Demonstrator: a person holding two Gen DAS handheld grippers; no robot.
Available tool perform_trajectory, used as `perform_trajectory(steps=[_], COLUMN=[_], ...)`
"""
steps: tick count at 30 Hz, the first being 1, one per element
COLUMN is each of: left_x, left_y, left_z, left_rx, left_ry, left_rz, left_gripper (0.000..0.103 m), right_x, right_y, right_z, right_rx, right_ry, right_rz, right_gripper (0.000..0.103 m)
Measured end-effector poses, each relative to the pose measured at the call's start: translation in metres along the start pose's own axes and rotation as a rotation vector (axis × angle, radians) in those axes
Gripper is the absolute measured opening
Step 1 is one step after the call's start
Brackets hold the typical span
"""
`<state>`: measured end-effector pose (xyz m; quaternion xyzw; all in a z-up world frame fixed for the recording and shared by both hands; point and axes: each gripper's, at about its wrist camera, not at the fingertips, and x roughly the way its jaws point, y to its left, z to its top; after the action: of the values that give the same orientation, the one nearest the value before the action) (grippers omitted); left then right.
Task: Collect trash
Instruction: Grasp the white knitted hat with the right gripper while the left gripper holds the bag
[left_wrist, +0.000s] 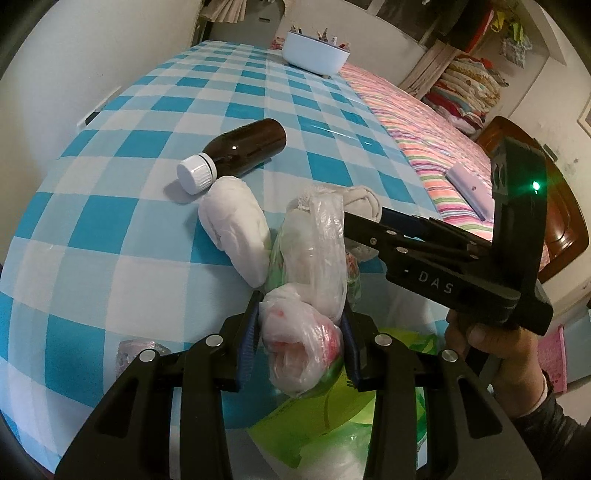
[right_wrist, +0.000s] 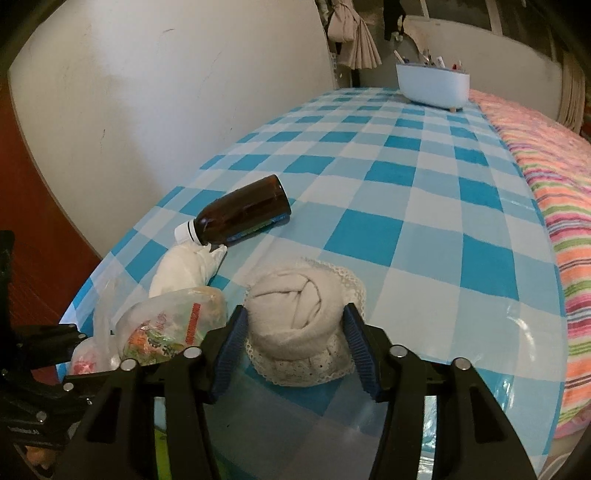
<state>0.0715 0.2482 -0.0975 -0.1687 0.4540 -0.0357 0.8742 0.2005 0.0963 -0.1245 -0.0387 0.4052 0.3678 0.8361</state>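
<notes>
In the left wrist view my left gripper (left_wrist: 301, 332) is shut on a clear plastic bag (left_wrist: 303, 347) with pink and red scraps inside, at the near edge of the blue checked table (left_wrist: 110, 236). A white paper wad (left_wrist: 236, 229) and a brown bottle (left_wrist: 243, 147) with a white cap lie just beyond. My right gripper (right_wrist: 294, 309) has its blue pads against both flanks of a rolled beige cloth (right_wrist: 295, 325) with a lace rim, which rests on the table. From the left view the right gripper (left_wrist: 364, 218) reaches in from the right, held by a hand (left_wrist: 491, 343).
A green plastic bag (left_wrist: 332, 417) hangs below the near table edge. A white tub (left_wrist: 316, 51) of pens stands at the far end. A striped blanket (left_wrist: 424, 140) with a lilac box (left_wrist: 469, 188) covers the right side. A white wall (right_wrist: 147, 110) runs along the left.
</notes>
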Motion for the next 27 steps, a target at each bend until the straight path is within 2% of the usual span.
perform_trajectory(steps=[10,27], left_x=[-0.010,-0.002], left_y=[-0.009,-0.035], left_z=[0.002,0.007], left_rx=[0.018,0.068], left_ry=[-0.038,-0.038], left_rz=[-0.023,-0.053], left_gripper=[0.037,0.038], right_x=[-0.019,-0.066], right_y=[-0.014,-0.049], right_z=[-0.003,-0.020], right_rx=[0.062,0.134], right_ry=[-0.058,-0.123], right_rz=[0.001,-0.017], right_gripper=[0.046,0.046])
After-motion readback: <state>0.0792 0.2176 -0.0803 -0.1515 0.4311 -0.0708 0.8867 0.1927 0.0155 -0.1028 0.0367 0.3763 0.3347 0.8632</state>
